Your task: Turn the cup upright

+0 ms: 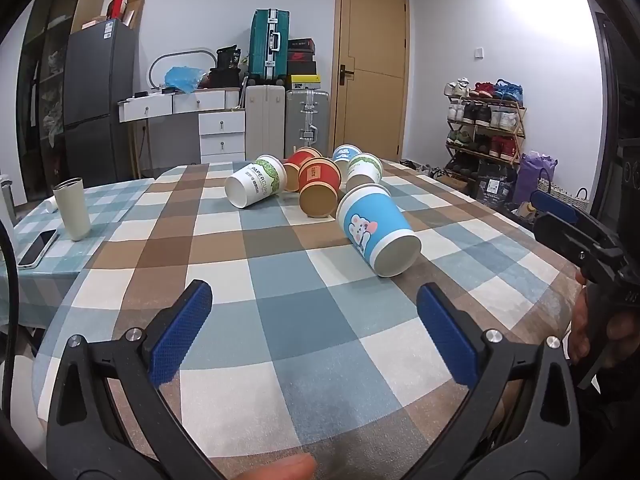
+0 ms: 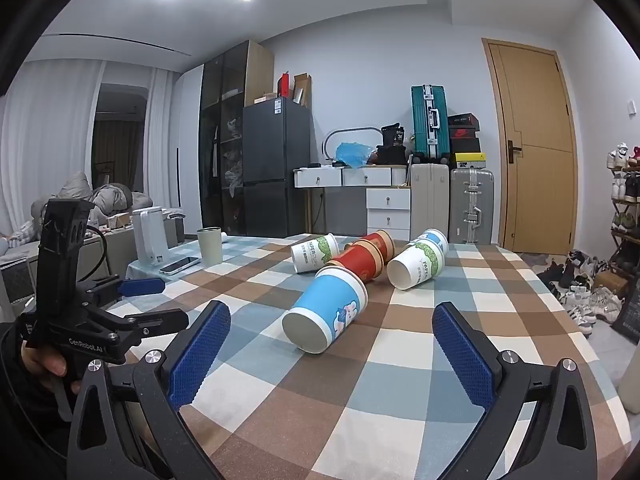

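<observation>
Several paper cups lie on their sides on the checked tablecloth [image 1: 280,280]. The nearest is a blue cup with a cartoon mouse [image 1: 374,230], base towards me; it also shows in the right wrist view [image 2: 326,312]. Behind it lie a red cup [image 1: 319,192], a white and green PAPERCUPS cup [image 1: 256,186], another white and green cup [image 1: 363,172], a second red cup [image 1: 298,164] and a second blue cup [image 1: 344,154]. My left gripper [image 1: 314,300] is open and empty, short of the blue cup. My right gripper [image 2: 332,324] is open and empty, with the blue cup just ahead between its fingers.
A cream tumbler [image 1: 73,208] stands upright at the table's left, with a phone [image 1: 37,248] beside it. A white kettle [image 2: 150,236] stands further left. Suitcases, drawers, a fridge, a door and a shoe rack stand beyond the table.
</observation>
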### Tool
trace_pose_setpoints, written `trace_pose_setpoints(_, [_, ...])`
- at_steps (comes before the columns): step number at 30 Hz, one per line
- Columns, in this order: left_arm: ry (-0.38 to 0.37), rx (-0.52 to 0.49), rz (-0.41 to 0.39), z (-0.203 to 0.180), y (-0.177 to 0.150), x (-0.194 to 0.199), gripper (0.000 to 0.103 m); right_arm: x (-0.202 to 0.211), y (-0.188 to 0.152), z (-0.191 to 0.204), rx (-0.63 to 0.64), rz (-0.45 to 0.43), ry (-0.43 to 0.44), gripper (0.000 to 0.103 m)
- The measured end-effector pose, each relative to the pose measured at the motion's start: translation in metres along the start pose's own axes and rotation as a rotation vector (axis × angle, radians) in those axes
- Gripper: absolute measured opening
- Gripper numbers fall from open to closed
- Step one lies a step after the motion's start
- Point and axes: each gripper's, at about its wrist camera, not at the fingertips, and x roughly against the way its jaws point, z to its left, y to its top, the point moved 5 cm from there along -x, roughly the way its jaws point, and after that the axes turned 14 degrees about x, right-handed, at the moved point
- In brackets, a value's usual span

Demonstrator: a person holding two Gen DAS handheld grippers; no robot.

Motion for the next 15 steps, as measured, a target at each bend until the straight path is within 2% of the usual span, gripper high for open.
trace_pose_setpoints(15, [0.000,0.000,0.000,0.0000,-0.0001,-0.0004,0.102,-0.0002,0.0000,-0.0003,0.003,0.001,-0.003,0.103])
